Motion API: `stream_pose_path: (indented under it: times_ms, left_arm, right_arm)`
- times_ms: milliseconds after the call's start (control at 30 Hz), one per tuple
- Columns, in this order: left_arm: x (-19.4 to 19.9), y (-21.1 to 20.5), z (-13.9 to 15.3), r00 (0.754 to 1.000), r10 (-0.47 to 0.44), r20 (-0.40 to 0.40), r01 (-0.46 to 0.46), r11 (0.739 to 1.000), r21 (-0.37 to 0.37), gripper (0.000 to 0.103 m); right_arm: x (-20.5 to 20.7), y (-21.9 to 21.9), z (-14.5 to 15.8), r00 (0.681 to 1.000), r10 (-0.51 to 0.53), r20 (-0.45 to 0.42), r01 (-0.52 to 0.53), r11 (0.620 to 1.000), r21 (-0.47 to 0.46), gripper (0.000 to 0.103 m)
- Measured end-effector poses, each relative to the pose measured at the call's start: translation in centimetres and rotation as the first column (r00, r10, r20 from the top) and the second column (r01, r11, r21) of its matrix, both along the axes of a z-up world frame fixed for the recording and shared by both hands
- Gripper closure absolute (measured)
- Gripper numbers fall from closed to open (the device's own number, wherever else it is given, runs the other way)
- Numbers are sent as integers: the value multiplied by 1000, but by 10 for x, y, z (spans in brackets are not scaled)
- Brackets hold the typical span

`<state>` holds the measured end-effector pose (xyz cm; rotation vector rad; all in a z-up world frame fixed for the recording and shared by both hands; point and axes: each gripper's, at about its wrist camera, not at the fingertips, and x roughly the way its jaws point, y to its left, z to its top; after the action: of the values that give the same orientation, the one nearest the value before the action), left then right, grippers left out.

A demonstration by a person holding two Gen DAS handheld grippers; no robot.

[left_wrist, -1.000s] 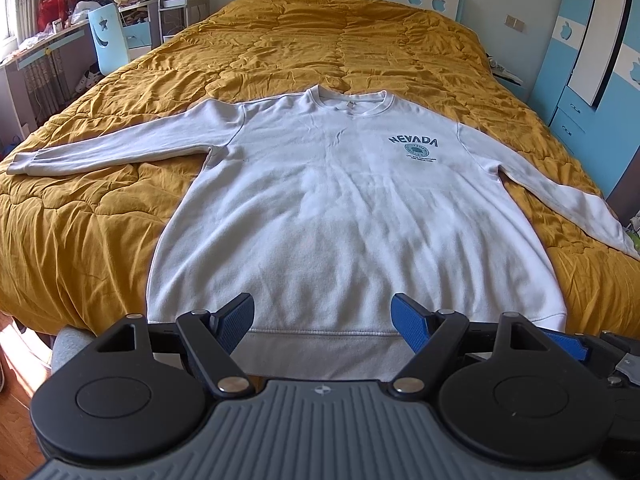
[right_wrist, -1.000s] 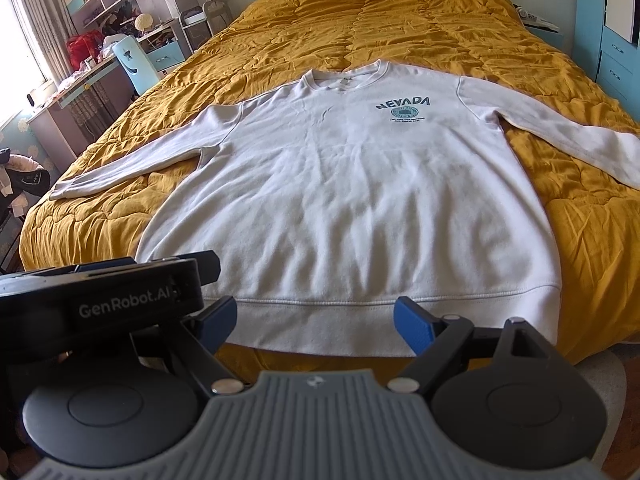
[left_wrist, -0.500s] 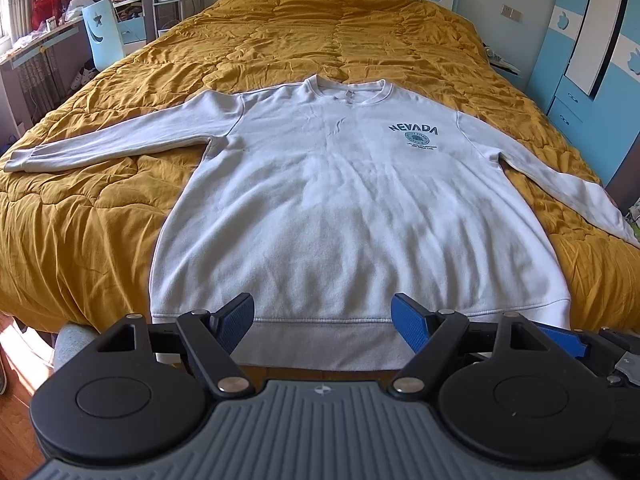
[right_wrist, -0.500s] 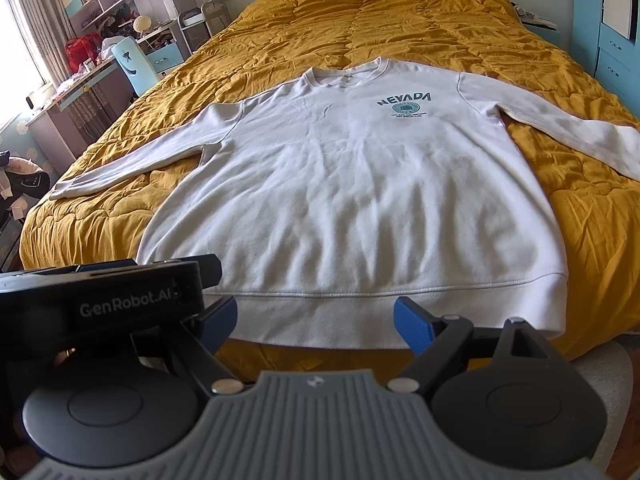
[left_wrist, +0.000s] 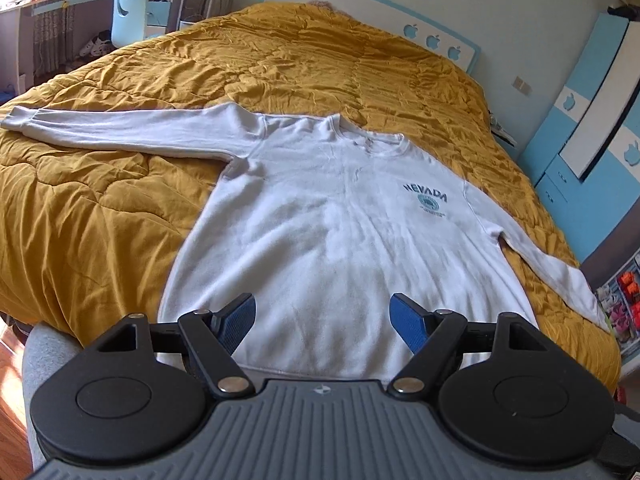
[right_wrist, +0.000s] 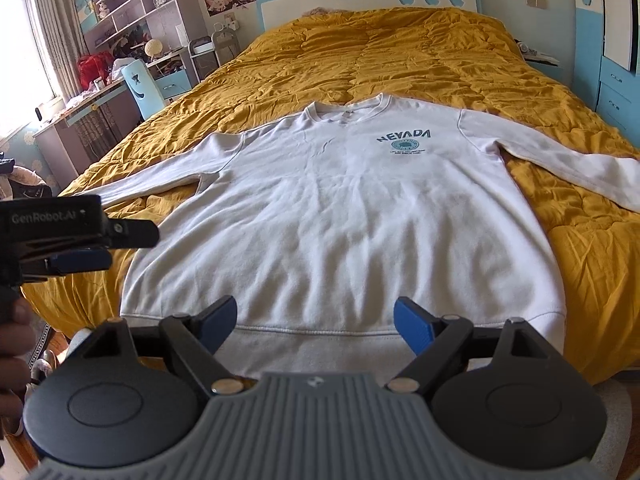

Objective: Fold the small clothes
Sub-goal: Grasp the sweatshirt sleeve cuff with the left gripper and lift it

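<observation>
Bedroom: bed with mustard quilt [right_wrist: 420, 52], white headboard [right_wrist: 360, 0] with blue apple cutouts, blue-white wardrobe [left_wrist: 592, 120] right, cluttered desk [right_wrist: 80, 108], light-blue chair [right_wrist: 140, 84], shelving [right_wrist: 124, 4], bright curtained window [right_wrist: 20, 52] left.

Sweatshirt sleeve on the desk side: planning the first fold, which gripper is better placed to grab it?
Probably the left gripper: it hangs open at the sweatshirt's desk side, nearer that sleeve.

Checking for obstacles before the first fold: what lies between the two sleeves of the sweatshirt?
Only the sweatshirt's own flat body, with the NEVADA print; nothing else rests on it. The right wrist view shows this best.
</observation>
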<state>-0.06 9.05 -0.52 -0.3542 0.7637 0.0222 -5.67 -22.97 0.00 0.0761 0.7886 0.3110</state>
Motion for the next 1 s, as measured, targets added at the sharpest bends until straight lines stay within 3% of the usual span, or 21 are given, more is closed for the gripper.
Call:
stream_pose_path:
  times_ms: [133, 200, 267, 300, 367, 400, 533, 600, 667, 767, 933, 1000]
  left_arm:
    - [4, 55, 4, 983, 171, 71, -173, 985, 17, 13]
    - [5, 89, 2, 954, 280, 104, -283, 959, 12, 13]
    - [6, 125, -4, 911, 395, 117, -397, 918, -5, 13]
    - [9, 141, -8, 894, 436, 100, -437, 899, -21, 13]
    - [22, 183, -25, 885, 466, -3, -464, 880, -100, 13]
    - [26, 202, -35, 875, 482, -35, -480, 859, -178, 13]
    - [25, 270, -68, 803, 594, -41, -549, 712, -437, 20]
    - [25, 295, -76, 729, 684, 23, -579, 634, -513, 21]
    - [32, 313, -81, 664, 743, 90, -615, 610, -499, 21]
    - [57, 345, -88, 590, 801, 98, -706, 571, -420, 21]
    - [86, 387, -104, 528, 847, 52, -756, 498, -425, 21]
    - [99, 393, -102, 551, 833, 49, -764, 527, -373, 22]
  right_arm:
    - [9, -11, -7, 1000, -26, -7, 27, 998, 65, 21]
    - [13, -16, -11, 999, -35, -9, 36, 995, 97, 21]
    - [16, -17, -16, 999, -39, -8, 39, 992, 118, 21]
    - [16, -17, -17, 999, -37, -9, 38, 992, 123, 21]
    - [19, -14, -20, 999, -30, -23, 33, 992, 123, 21]
    - [22, -12, -22, 999, -28, -39, 32, 993, 114, 21]
    - [28, -1, -32, 995, -4, -103, 16, 993, 116, 21]
    - [26, 6, -33, 995, 17, -98, -6, 994, 107, 21]
    - [25, 11, -31, 997, 21, -76, -15, 996, 82, 21]
    - [22, 10, -25, 999, -23, -26, 25, 997, 74, 21]
    - [27, 8, -19, 998, -62, 7, 61, 995, 83, 21]
    - [31, 9, -20, 998, -70, -3, 70, 995, 72, 21]
